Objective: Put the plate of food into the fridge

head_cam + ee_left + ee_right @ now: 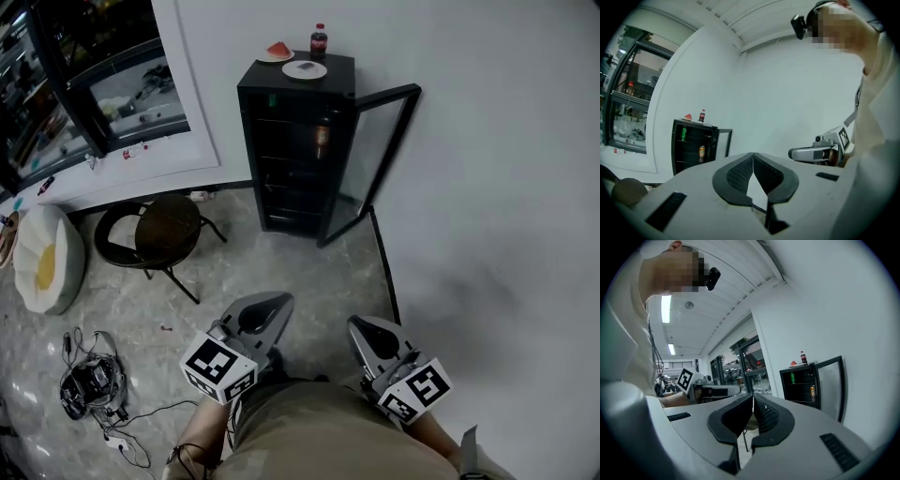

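Note:
A small black fridge (295, 150) stands against the white wall, its glass door (373, 159) swung open to the right. On its top sit a white plate (305, 69), a plate with a watermelon slice (276, 52) and a cola bottle (319, 41). The fridge (691, 145) shows cans on its shelves in the left gripper view, and the fridge (806, 383) appears far off in the right gripper view. My left gripper (267, 305) and right gripper (361, 330) are held close to my body, well short of the fridge. Both are shut with nothing in them.
A round dark stool (167, 230) stands left of the fridge. A white and yellow cushion (49, 258) lies at the far left. Tangled cables and a device (92, 384) lie on the floor at lower left. A dark floor strip (384, 267) runs from the door toward me.

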{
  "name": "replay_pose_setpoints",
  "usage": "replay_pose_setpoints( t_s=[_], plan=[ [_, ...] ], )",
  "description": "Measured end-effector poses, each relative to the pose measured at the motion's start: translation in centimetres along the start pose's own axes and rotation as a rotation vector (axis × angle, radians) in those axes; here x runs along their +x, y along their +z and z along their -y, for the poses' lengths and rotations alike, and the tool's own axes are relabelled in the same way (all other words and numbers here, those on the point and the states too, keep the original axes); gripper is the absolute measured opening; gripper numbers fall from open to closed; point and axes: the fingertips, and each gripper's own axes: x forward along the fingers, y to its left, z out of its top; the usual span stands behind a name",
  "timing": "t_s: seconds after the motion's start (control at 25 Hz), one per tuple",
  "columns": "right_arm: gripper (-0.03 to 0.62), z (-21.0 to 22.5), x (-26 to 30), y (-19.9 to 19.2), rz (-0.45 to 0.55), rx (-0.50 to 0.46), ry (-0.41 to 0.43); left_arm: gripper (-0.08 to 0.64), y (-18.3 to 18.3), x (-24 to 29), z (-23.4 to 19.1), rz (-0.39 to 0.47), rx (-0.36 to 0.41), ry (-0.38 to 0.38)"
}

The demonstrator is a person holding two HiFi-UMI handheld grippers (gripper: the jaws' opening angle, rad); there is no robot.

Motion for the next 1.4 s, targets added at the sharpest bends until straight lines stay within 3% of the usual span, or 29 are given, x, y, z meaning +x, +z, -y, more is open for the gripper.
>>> replay_pose_setpoints(
  t_s=[0.36, 0.64, 0.96, 1.16, 1.4],
  plan=[
    [0.023, -0.2, 5.8, 0.0, -0.042, 0.049, -0.070, 0.011, 0.8, -1.6, -6.3, 0.025, -0.016, -0.016],
    [0.023, -1.4, 10.7, -0.1, -0.084, 0.054, -0.079, 0.011, 1.3, -4.2, -11.1, 0.050, -0.036, 0.004],
    [0.023, -3.5, 14.9, -1.3, -0.130, 0.044, -0.033, 0.011, 0.5, -6.7, -15.1, 0.061, -0.068, 0.050],
    [0.023, -3.1, 16.1, -2.3, -0.166, 0.088, -0.025, 0.011, -0.4, -7.4, -16.5, 0.043, -0.099, 0.089],
    [0.023, -2.0, 18.3, -2.8, -0.175, 0.100, 0.044, 0.011, -0.5, -7.2, -17.9, 0.017, -0.092, 0.154]
  ],
)
